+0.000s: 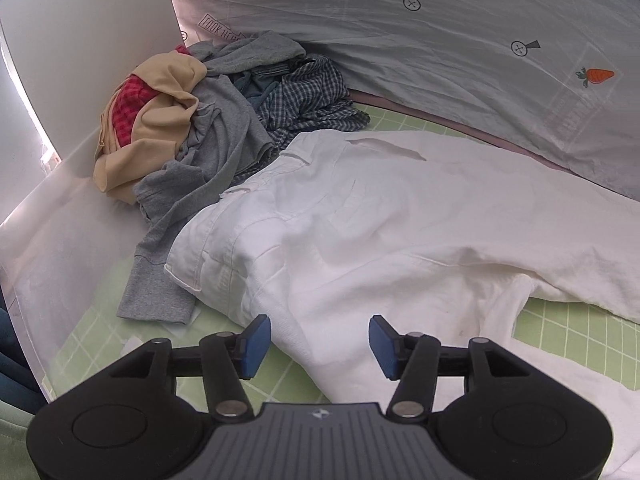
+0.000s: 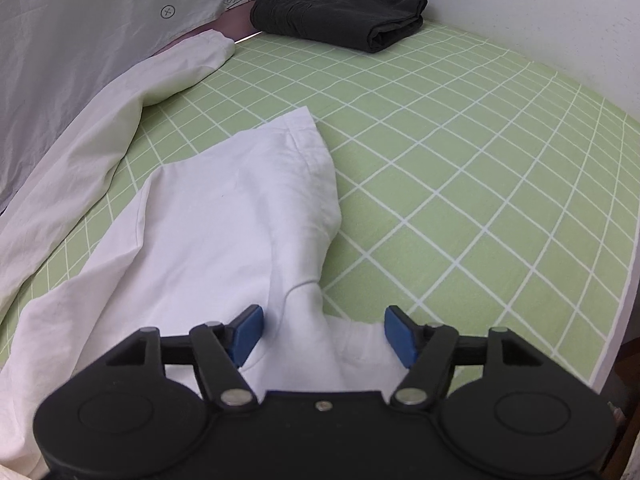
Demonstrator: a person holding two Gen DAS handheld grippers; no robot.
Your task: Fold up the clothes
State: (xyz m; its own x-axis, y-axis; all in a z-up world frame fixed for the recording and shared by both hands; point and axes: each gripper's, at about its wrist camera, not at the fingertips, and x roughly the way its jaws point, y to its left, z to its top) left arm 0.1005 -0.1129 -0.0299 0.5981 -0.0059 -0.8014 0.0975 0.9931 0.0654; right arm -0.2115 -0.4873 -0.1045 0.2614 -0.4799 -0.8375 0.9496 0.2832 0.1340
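White trousers point(image 1: 360, 216) lie spread on a green checked sheet point(image 1: 96, 344), waistband toward the left. My left gripper point(image 1: 319, 342) hovers open over the near edge of the waist part, its blue pads point(image 1: 256, 340) apart and not pressing the cloth. In the right wrist view the trouser legs point(image 2: 224, 216) run away from me, one along the grey pillow. A raised fold of white cloth sits between the blue pads point(image 2: 400, 336) of my right gripper point(image 2: 324, 334); the pads stand apart from it, so it is open.
A heap of unfolded clothes point(image 1: 208, 120), grey, beige, red and blue checked, lies at the back left against a white wall. A grey printed pillow point(image 1: 440, 40) lines the far side. A folded black garment point(image 2: 340, 8) rests at the far corner of the sheet point(image 2: 480, 184).
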